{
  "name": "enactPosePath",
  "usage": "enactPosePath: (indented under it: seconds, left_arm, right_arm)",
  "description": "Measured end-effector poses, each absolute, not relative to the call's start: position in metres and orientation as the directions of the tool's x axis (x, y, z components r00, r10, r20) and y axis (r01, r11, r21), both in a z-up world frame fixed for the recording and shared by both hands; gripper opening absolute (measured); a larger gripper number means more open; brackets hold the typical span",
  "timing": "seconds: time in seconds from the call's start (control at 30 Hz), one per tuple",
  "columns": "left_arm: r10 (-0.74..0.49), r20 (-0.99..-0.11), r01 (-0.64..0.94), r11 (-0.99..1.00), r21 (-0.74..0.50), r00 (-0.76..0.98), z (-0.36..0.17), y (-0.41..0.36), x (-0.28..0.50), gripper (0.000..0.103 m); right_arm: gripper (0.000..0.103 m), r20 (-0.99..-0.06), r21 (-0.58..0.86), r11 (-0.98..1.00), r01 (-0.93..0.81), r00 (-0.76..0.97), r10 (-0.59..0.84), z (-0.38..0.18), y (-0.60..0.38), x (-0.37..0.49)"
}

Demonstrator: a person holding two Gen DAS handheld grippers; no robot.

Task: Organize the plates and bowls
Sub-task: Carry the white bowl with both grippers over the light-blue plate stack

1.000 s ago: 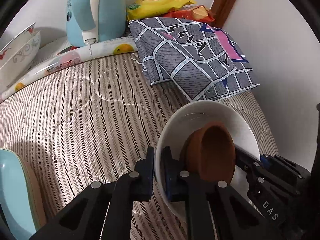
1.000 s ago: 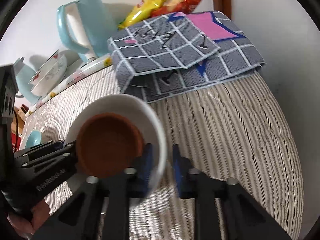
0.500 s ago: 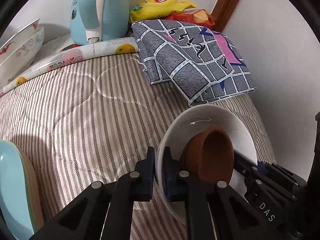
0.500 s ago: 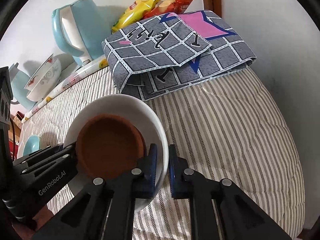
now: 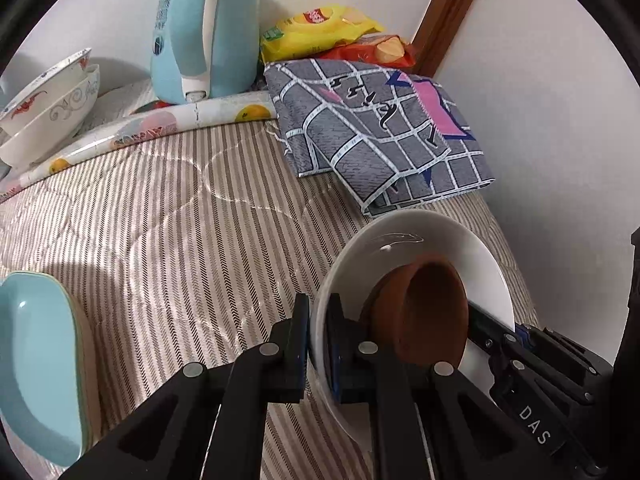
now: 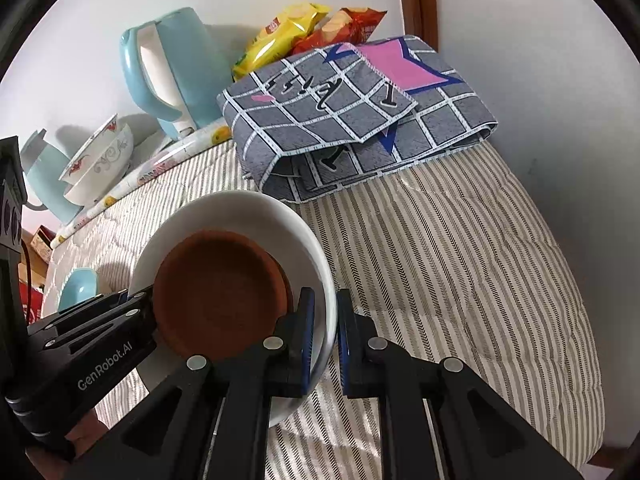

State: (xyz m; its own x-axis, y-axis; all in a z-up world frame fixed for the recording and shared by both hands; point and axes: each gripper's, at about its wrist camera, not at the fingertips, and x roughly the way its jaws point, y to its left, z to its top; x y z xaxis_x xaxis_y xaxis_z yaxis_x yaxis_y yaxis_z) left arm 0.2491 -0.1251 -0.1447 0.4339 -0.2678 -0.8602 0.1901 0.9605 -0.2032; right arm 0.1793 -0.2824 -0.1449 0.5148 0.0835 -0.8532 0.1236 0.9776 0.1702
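A white bowl [image 5: 420,232] with a brown bowl [image 5: 428,312] inside it is held tilted just above the striped cover. My left gripper [image 5: 319,312] is shut on its near rim. In the left wrist view the right gripper [image 5: 516,336] grips the opposite rim at the lower right. In the right wrist view my right gripper [image 6: 325,304] is shut on the white bowl [image 6: 240,208], the brown bowl [image 6: 220,280] sits inside, and the left gripper [image 6: 132,300] pinches the far rim.
Light blue plates [image 5: 36,360] are stacked at the left edge. Two patterned bowls [image 5: 44,112] are nested at the back left beside a blue kettle [image 5: 208,28]. A folded grey checked cloth [image 5: 380,132] and snack bags [image 5: 320,32] lie at the back right, by the wall.
The right gripper's jaws closed onto the white bowl's rim. Both grippers and the bowl have since risen a little off the striped cover.
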Motion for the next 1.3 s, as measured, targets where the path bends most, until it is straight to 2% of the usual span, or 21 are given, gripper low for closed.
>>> enactPosePath:
  seconds: [0.6, 1.3]
  left_arm:
    - [-0.266, -0.829, 0.202, 0.961, -0.189, 0.492, -0.106, -0.112, 0.217, 0.009]
    - [-0.279, -0.807, 0.206, 0.958, -0.199, 0.521, -0.086, -0.087, 0.2, 0.009]
  right_arm:
    - [0.01, -0.814, 0.173, 0.979, 0.11, 0.575, 0.08, -0.105, -0.267, 0.148]
    - [0.01, -0.793, 0.163, 0.982, 0.1, 0.605, 0.07, -0.086, -0.243, 0.132]
